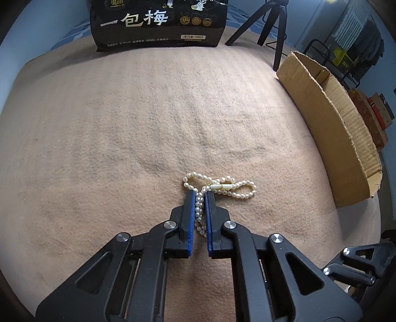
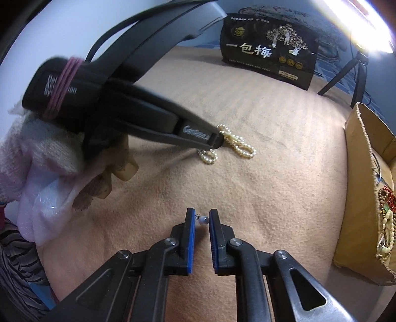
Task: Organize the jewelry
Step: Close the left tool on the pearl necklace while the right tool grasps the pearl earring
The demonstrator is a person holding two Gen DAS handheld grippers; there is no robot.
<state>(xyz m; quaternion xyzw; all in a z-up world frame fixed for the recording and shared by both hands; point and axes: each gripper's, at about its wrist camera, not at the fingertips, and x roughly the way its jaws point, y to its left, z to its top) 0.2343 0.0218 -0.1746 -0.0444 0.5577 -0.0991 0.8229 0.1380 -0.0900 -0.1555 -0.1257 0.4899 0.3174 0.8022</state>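
A pearl necklace lies bunched on the beige blanket. My left gripper is down on it, its blue pads closed on a strand of the pearls. The necklace also shows in the right wrist view, with the left gripper's tip on it. My right gripper is low over the blanket, its jaws narrowly apart around a small pale bead earring; the pads do not visibly press it.
A cardboard box stands at the right, holding several bead strings and other jewelry. A black snack bag stands at the back. A black tripod stands at the back right. A gloved hand holds the left gripper.
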